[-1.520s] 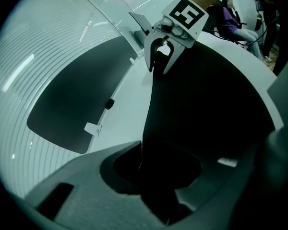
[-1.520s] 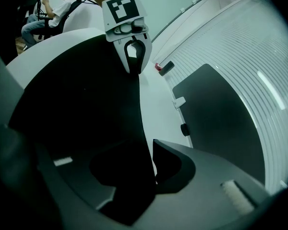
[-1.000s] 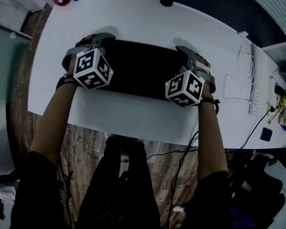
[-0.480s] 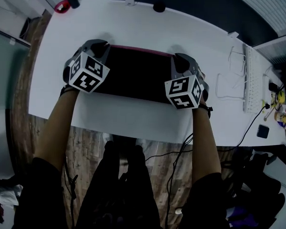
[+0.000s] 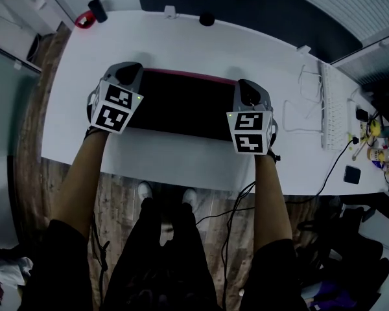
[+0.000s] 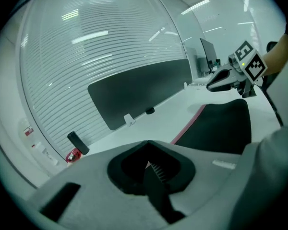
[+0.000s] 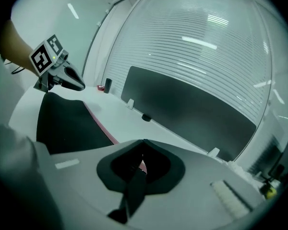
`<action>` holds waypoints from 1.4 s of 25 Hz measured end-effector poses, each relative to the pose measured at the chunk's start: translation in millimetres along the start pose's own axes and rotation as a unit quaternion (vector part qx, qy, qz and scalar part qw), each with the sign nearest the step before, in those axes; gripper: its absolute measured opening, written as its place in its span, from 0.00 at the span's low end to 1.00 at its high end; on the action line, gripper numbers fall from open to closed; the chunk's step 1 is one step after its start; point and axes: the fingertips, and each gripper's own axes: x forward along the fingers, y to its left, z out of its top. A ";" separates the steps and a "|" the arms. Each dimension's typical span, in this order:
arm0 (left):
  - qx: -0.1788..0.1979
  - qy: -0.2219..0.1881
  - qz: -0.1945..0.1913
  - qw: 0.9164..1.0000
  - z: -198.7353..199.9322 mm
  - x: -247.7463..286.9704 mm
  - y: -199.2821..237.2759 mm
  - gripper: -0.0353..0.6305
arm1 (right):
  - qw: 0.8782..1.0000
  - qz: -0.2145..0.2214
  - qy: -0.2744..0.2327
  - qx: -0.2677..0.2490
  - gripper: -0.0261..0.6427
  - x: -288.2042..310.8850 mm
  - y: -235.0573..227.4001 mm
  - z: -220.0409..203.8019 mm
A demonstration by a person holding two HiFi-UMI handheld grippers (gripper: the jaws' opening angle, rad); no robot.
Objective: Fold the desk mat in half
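A black desk mat (image 5: 181, 102) lies on the white table (image 5: 181, 41), with a pink strip showing along its far edge. My left gripper (image 5: 128, 73) is at the mat's far left corner and my right gripper (image 5: 246, 91) is at its far right corner. In the left gripper view the left gripper (image 6: 146, 166) is shut on a thin dark edge of the mat (image 6: 216, 128). In the right gripper view the right gripper (image 7: 140, 166) is shut on the mat (image 7: 67, 123) as well, with pink showing between the jaws.
A white keyboard (image 5: 329, 109) and loose cables lie at the table's right. A black puck (image 5: 207, 19), a white clip (image 5: 170, 11) and a red-and-black item (image 5: 87, 18) sit along the back by a dark partition (image 5: 246, 5). The person's legs stand at the near edge.
Both grippers have moved forward from the mat's near side to its far corners and have shut there. A pink strip has come into view along the far edge.
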 end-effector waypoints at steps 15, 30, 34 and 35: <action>-0.129 -0.062 0.033 0.989 17.9 -71.7 -19.3 0.05 | 0.993 -0.007 -0.041 0.112 0.05 -72.6 12.7 18.2; -0.138 -0.092 0.042 0.985 29.7 -146.7 -55.8 0.05 | 0.983 -0.010 -0.068 0.170 0.05 -155.6 39.8 19.1; -0.139 -0.102 0.041 0.984 34.9 -168.9 -70.2 0.05 | 0.979 -0.011 -0.083 0.186 0.05 -181.6 43.2 24.0; -0.139 -0.106 0.041 0.984 36.2 -174.8 -73.5 0.05 | 0.979 -0.012 -0.086 0.184 0.05 -187.5 44.5 25.5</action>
